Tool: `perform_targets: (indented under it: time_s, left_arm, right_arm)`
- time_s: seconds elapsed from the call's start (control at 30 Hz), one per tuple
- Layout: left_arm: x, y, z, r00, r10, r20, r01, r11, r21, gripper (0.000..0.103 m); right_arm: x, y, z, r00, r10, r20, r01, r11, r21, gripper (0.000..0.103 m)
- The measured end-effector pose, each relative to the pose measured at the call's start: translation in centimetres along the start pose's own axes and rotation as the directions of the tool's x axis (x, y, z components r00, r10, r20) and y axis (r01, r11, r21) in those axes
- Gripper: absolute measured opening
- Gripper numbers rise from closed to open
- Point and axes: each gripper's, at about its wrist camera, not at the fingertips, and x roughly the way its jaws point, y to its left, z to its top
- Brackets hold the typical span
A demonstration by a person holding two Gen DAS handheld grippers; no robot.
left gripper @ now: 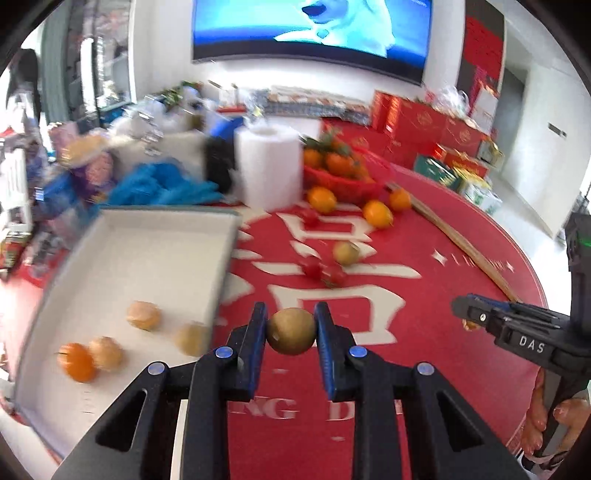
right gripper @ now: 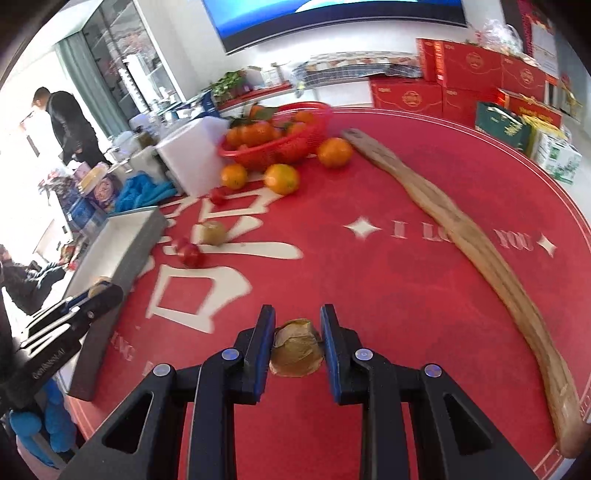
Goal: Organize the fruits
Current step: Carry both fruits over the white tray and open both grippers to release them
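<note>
Four fruits lie in the tray (left gripper: 122, 236), my left fingers (left gripper: 291, 328) pinch a brown fruit (left gripper: 291, 331), my right fingers (right gripper: 297, 343) pinch a husked one (right gripper: 295, 349), and oranges (left gripper: 376, 213) and tomatoes (left gripper: 321, 268) wait on the table (left gripper: 424, 314).

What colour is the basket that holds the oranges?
The basket is red, with an open mesh wall. The right wrist view shows it best.

In the left wrist view the white tray (left gripper: 122, 266) and the four fruits (left gripper: 144, 315) in it are smeared by motion, so their kinds stay unclear. The television (left gripper: 310, 33) is cut off at the top edge. Clutter behind the paper roll (left gripper: 267, 166) is too blurred to identify.
</note>
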Motion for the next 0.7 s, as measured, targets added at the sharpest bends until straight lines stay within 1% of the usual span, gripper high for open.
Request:
perform_targets:
  time_s: [0.03,0.13,0.27,0.4,0.5,0.57,0.7]
  left_arm:
    - [-0.5,0.8,0.1,0.999,0.027,0.018,-0.027,1.0,-0.005,0.028]
    - [-1.3,3.3,0.0,0.997,0.072,0.039,-0.071,0.997,-0.036,0.028]
    - [-1.2,6.6,0.0,0.991,0.131,0.032,-0.128,0.988,-0.09,0.028]
    - [-1.0,10.0,0.0,0.982,0.186,0.032,-0.179,0.972,-0.154,0.028]
    - [-0.2,12.2,-0.3,0.97,0.24,0.026,-0.231,0.954,-0.189,0.028]
    - [0.3,13.3,-0.6,0.969,0.247,0.011,-0.239,0.947,-0.214,0.028]
    - [1.6,14.8,-1.6,0.969,0.247,-0.023,-0.244,0.934,-0.262,0.028]
  right_arm:
    - [0.3,1.2,0.3,1.0,0.018,-0.006,-0.018,1.0,-0.017,0.027]
    - [1.0,4.2,0.8,0.999,0.047,-0.017,-0.048,0.996,-0.072,0.027]
    - [2.3,8.9,1.5,0.995,0.089,-0.035,-0.093,0.984,-0.152,0.027]
    - [3.7,13.8,2.5,0.989,0.136,-0.063,-0.147,0.964,-0.222,0.027]
    - [5.2,16.7,3.2,0.981,0.167,-0.096,-0.186,0.951,-0.247,0.027]
    - [6.2,18.4,3.4,0.978,0.176,-0.111,-0.2,0.945,-0.26,0.027]
    - [8.0,21.2,3.9,0.978,0.167,-0.125,-0.198,0.935,-0.295,0.027]
